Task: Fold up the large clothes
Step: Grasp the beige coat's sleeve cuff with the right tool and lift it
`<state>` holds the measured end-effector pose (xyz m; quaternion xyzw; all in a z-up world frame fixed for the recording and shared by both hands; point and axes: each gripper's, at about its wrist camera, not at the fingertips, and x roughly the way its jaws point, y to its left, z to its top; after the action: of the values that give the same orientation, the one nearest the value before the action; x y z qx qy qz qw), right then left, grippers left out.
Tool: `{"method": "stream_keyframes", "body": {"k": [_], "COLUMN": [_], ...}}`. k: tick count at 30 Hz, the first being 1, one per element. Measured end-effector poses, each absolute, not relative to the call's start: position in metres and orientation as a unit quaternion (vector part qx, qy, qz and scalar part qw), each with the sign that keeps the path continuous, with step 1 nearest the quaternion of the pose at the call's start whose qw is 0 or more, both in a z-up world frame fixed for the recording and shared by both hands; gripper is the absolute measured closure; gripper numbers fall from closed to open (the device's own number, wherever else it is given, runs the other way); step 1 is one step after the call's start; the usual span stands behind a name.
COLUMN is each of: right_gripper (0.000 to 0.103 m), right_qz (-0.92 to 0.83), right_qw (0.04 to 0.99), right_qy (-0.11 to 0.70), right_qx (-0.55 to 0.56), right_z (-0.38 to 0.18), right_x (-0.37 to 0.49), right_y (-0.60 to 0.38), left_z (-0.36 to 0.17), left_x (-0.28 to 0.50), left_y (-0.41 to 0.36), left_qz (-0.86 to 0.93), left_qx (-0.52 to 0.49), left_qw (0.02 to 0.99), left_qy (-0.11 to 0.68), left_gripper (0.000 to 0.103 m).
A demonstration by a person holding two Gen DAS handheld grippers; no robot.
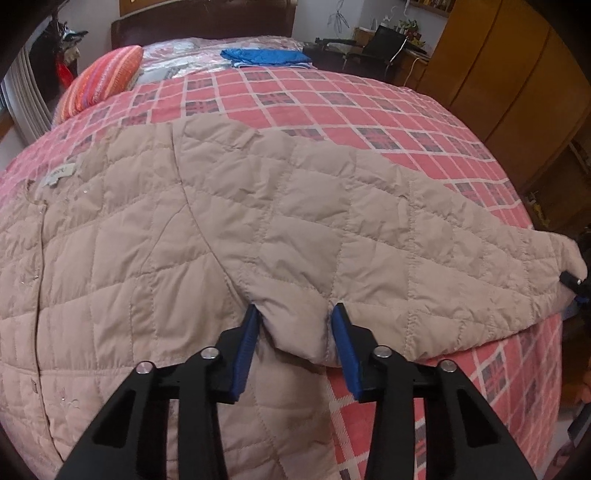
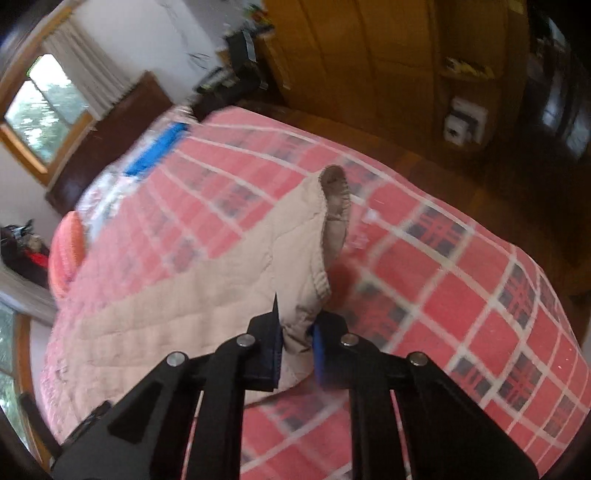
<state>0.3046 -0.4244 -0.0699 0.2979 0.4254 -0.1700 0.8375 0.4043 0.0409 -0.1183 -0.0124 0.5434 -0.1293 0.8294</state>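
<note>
Pinching the jacket [image 1: 229, 221] underarm fold, your left gripper [image 1: 295, 314] has both pads on fabric. Your right gripper [image 2: 295, 332] is clamped on the sleeve cuff [image 2: 334, 195]; only that blurry view shows its opening. Jacket's spread over the checked bedspread [image 1: 369, 110]; blue cloth [image 1: 266, 57] beyond.

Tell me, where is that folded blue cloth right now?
In the left wrist view the blue cloth lies at the far end of the bed, near the headboard, right of the striped pillow.

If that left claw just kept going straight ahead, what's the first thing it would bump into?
Almost at once, the beige quilted jacket: the left gripper already has a fold of it between its blue fingers.
</note>
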Motion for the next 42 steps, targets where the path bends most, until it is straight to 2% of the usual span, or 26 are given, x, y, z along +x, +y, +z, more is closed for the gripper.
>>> {"method": "stream_keyframes", "body": {"k": [2, 4, 5, 6, 11, 19, 23, 26, 32, 35, 37, 39, 40, 41, 42], "right_gripper": [0.091, 0.091, 0.091, 0.091, 0.091, 0.091, 0.091, 0.091, 0.089, 0.081, 0.079, 0.075, 0.073, 0.069, 0.067], "right_qz": [-0.134, -0.100, -0.081, -0.063, 0.013, 0.070, 0.073, 0.080, 0.082, 0.099, 0.106, 0.112, 0.119, 0.122, 0.126], "right_qw": [0.854, 0.871, 0.879, 0.885, 0.898, 0.889, 0.883, 0.875, 0.870, 0.869, 0.870, 0.869, 0.867, 0.866, 0.864], "right_qy": [0.411, 0.400, 0.396, 0.393, 0.397, 0.440, 0.461, 0.476, 0.485, 0.484, 0.480, 0.479, 0.481, 0.481, 0.483], "right_qx": [0.290, 0.265, 0.253, 0.242, 0.191, 0.102, 0.052, 0.037, 0.031, 0.038, 0.045, 0.052, 0.061, 0.064, 0.066], "right_z": [-0.052, -0.033, -0.025, -0.019, -0.004, -0.031, -0.056, -0.073, -0.088, -0.091, -0.092, -0.092, -0.092, -0.091, -0.091], "right_x": [0.304, 0.304, 0.304, 0.305, 0.313, 0.337, 0.344, 0.348, 0.352, 0.349, 0.346, 0.343, 0.342, 0.340, 0.339], "right_y": [-0.403, -0.373, -0.357, -0.342, -0.267, -0.153, -0.116, -0.102, -0.098, -0.098, -0.096, -0.095, -0.096, -0.097, -0.097], "left_z": [-0.117, -0.115, -0.113, -0.110, -0.088, -0.073, -0.073, -0.079, -0.098, -0.110, -0.115, -0.122, -0.125, -0.129, -0.130], "left_x": [0.405, 0.404, 0.402, 0.400, 0.388, 0.392, 0.398, 0.403, 0.414, 0.420, 0.422, 0.422, 0.423, 0.423, 0.422], "left_y": [0.050, 0.060, 0.067, 0.076, 0.122, 0.156, 0.156, 0.149, 0.131, 0.128, 0.125, 0.121, 0.120, 0.118, 0.118], "left_qz": [-0.142, -0.149, -0.150, -0.154, -0.169, -0.185, -0.204, -0.216, -0.222, -0.212, -0.212, -0.214, -0.215, -0.217, -0.218], "left_qx": [-0.032, -0.045, -0.051, -0.056, -0.082, -0.149, -0.183, -0.206, -0.227, -0.238, -0.235, -0.226, -0.225, -0.224, -0.220], "left_qw": [0.822, 0.818, 0.817, 0.818, 0.828, 0.820, 0.807, 0.796, 0.773, 0.765, 0.763, 0.759, 0.756, 0.753, 0.754], "left_qy": [0.550, 0.554, 0.555, 0.552, 0.529, 0.520, 0.523, 0.527, 0.549, 0.560, 0.564, 0.572, 0.576, 0.580, 0.579], "left_gripper": [0.066, 0.061, 0.053, 0.051, 0.044, 0.041, 0.036, 0.032, 0.033, 0.034, 0.043, 0.070, 0.077, 0.091, 0.098]}}
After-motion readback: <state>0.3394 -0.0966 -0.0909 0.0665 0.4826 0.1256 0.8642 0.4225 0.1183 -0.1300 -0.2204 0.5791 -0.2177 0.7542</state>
